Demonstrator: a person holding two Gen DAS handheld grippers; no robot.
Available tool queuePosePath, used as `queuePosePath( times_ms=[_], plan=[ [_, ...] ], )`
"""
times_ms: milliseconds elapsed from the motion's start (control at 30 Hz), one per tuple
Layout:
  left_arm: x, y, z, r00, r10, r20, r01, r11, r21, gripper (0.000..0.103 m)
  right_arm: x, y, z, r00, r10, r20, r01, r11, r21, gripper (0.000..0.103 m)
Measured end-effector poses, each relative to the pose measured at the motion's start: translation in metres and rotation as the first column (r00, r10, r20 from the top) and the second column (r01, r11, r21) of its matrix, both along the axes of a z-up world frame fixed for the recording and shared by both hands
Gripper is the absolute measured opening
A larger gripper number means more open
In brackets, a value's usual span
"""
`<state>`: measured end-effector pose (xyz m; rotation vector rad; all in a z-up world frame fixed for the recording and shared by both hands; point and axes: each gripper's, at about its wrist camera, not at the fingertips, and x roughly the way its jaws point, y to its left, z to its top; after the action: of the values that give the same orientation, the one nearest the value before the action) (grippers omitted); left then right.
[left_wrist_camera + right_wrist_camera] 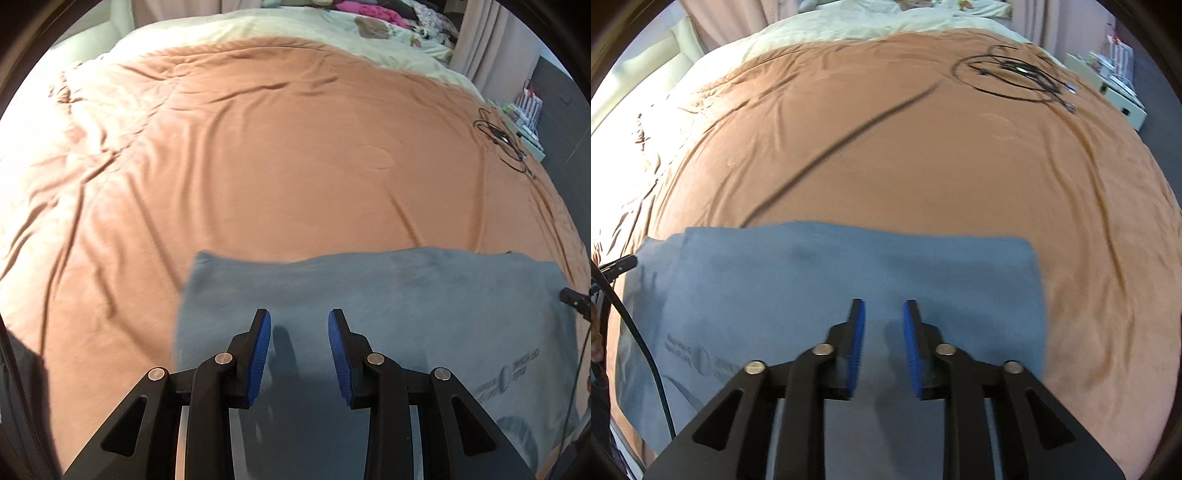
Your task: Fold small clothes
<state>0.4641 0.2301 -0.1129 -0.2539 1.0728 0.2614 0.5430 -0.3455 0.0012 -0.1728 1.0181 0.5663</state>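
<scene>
Lying flat on the bed (258, 166), the grey garment (369, 295) runs sideways beneath both grippers; left gripper (299, 354) and right gripper (884, 347) hover over opposite ends, fingers apart, holding nothing.

In the middle of the left view, the orange cover (277, 155) lies bare and wide beyond the grey cloth (388, 295). In the right view, coiled cables (1012, 77) lie at the upper right, and a dark cable (842, 144) crosses the cover diagonally from the cloth's far edge. At the lower left another cable (642, 350) passes over the cloth.
</scene>
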Motion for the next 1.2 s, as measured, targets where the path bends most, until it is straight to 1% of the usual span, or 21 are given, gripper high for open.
queuePosePath(
  times_ms=[100, 167, 267, 333, 433, 567, 667, 800, 900, 967, 1000, 1133, 1200],
  plan=[
    [-0.014, 0.012, -0.005, 1.000, 0.014, -0.022, -0.014, 1.000, 0.012, 0.035, -0.005, -0.019, 0.002, 0.999, -0.030, 0.010, 0.030, 1.000, 0.007, 0.028],
    [-0.019, 0.018, -0.013, 0.999, 0.020, -0.051, -0.019, 1.000, 0.015, 0.035, -0.008, -0.027, 0.001, 0.999, -0.028, 0.020, 0.028, 1.000, 0.000, 0.028],
    [-0.024, 0.029, -0.027, 0.995, 0.042, -0.088, -0.040, 0.999, 0.020, 0.035, -0.012, -0.034, -0.008, 0.999, -0.038, 0.004, 0.038, 0.998, -0.045, 0.027],
    [-0.021, 0.034, -0.035, 0.993, 0.052, -0.105, -0.051, 0.999, 0.015, 0.029, -0.009, -0.037, -0.012, 0.999, -0.046, -0.008, 0.045, 0.997, -0.056, 0.026],
    [-0.020, 0.040, -0.041, 0.993, 0.070, -0.097, -0.070, 0.998, 0.004, 0.029, -0.002, -0.035, -0.015, 0.998, -0.068, 0.002, 0.068, 0.994, -0.084, 0.022],
    [-0.011, 0.043, -0.044, 0.992, 0.081, -0.092, -0.080, 0.997, 0.019, 0.029, 0.014, -0.034, -0.020, 0.994, -0.108, -0.001, 0.108, 0.991, -0.078, 0.009],
    [-0.005, 0.049, -0.046, 0.990, 0.110, -0.084, -0.109, 0.994, 0.011, 0.029, 0.021, -0.029, -0.022, 0.992, -0.123, 0.015, 0.124, 0.989, -0.081, 0.005],
    [0.002, 0.059, -0.043, 0.988, 0.134, -0.071, -0.133, 0.991, 0.013, 0.029, 0.034, -0.022, -0.026, 0.988, -0.153, 0.035, 0.156, 0.983, -0.099, 0.005],
    [-0.002, 0.059, -0.031, 0.989, 0.135, -0.057, -0.134, 0.991, 0.018, 0.029, 0.038, -0.019, -0.024, 0.987, -0.158, 0.029, 0.160, 0.982, -0.101, 0.006],
    [-0.007, 0.059, -0.022, 0.991, 0.129, -0.038, -0.128, 0.991, 0.028, 0.029, 0.034, -0.022, -0.018, 0.989, -0.149, 0.014, 0.149, 0.986, -0.073, 0.010],
    [-0.010, 0.060, -0.018, 0.991, 0.126, -0.034, -0.125, 0.992, 0.028, 0.029, 0.031, -0.024, -0.015, 0.991, -0.136, 0.009, 0.137, 0.989, -0.060, 0.010],
    [-0.026, 0.057, -0.006, 0.993, 0.111, -0.027, -0.111, 0.994, -0.006, 0.029, 0.011, -0.034, -0.006, 0.996, -0.093, 0.004, 0.093, 0.994, -0.053, 0.012],
    [-0.034, 0.047, -0.003, 0.996, 0.087, -0.023, -0.087, 0.996, -0.009, 0.029, -0.001, -0.039, -0.004, 0.998, -0.068, 0.001, 0.068, 0.997, -0.044, 0.018]
  ],
)
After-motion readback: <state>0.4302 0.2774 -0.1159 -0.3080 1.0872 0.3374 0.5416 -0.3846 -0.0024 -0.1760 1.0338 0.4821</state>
